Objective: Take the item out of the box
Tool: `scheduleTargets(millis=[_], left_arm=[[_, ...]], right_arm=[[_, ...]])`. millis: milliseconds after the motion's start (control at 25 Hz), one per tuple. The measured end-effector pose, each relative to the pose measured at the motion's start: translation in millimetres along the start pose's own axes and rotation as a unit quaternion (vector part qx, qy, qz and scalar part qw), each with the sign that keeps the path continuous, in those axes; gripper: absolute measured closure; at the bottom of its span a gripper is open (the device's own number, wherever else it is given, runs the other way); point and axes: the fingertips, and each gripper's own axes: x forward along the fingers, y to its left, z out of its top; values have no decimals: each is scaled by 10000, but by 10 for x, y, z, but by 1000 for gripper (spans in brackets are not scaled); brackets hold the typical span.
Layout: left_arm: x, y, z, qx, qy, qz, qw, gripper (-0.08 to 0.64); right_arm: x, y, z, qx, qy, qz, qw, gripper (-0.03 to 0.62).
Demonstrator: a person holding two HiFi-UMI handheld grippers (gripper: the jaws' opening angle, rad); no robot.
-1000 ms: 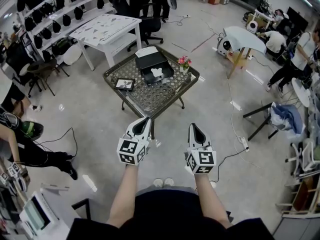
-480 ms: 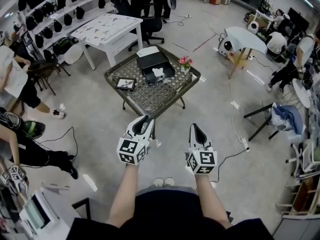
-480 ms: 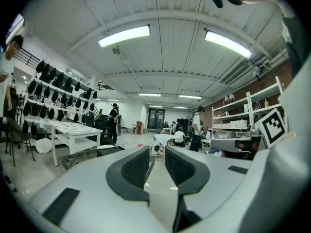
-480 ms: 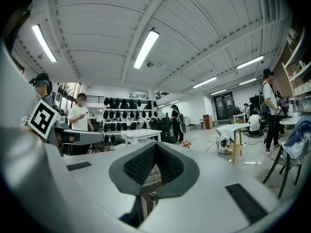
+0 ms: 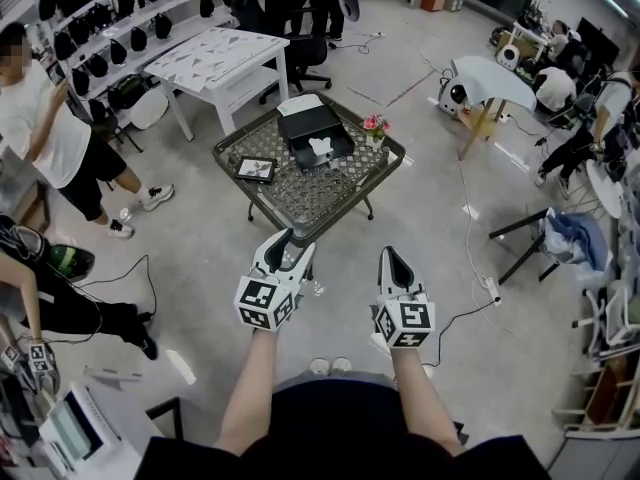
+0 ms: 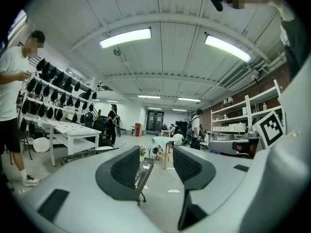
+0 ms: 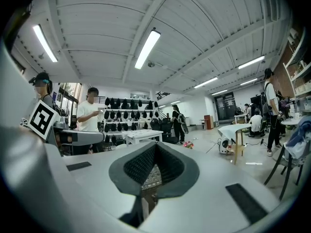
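Observation:
An open black box [image 5: 318, 133] sits on the far side of a small mesh-top table [image 5: 300, 193], with a white item [image 5: 320, 147] inside it. Both grippers hang in the air well short of the table, over the floor. The jaws of my left gripper [image 5: 288, 242] are opening, with nothing between them; in the left gripper view [image 6: 155, 165] only the table edge [image 6: 145, 171] shows in the gap. My right gripper [image 5: 392, 258] is shut and empty, and in the right gripper view [image 7: 155, 145] its tips meet.
A small framed tablet [image 5: 256, 169] and a pot of pink flowers [image 5: 375, 125] also stand on the table. A white work table [image 5: 215, 53] and an office chair [image 5: 305, 50] lie beyond. A person in white [image 5: 50, 128] stands at the left. Cables cross the floor [image 5: 470, 298].
My left gripper's jaws have gone from closed to spread apart. A person in a white shirt has walked into view at the left. The right gripper has stayed put.

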Motion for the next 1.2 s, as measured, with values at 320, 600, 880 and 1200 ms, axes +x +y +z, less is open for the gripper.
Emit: scheduleTargets(millis=[320, 600, 880, 1200], left_arm=[[-59, 107, 14, 19, -59, -69, 10000, 350], [-109, 197, -28, 30, -29, -90, 10000, 350], [8, 330, 33, 78, -92, -47, 9999, 349], [469, 638, 46, 119, -80, 50, 9999, 347]], right_arm=[[35, 181, 12, -39, -92, -22, 9999, 591], [7, 215, 31, 44, -199, -133, 9997, 591], [181, 163, 113, 41, -301, -116, 9995, 591], [715, -77, 85, 112, -300, -92, 9994, 591]])
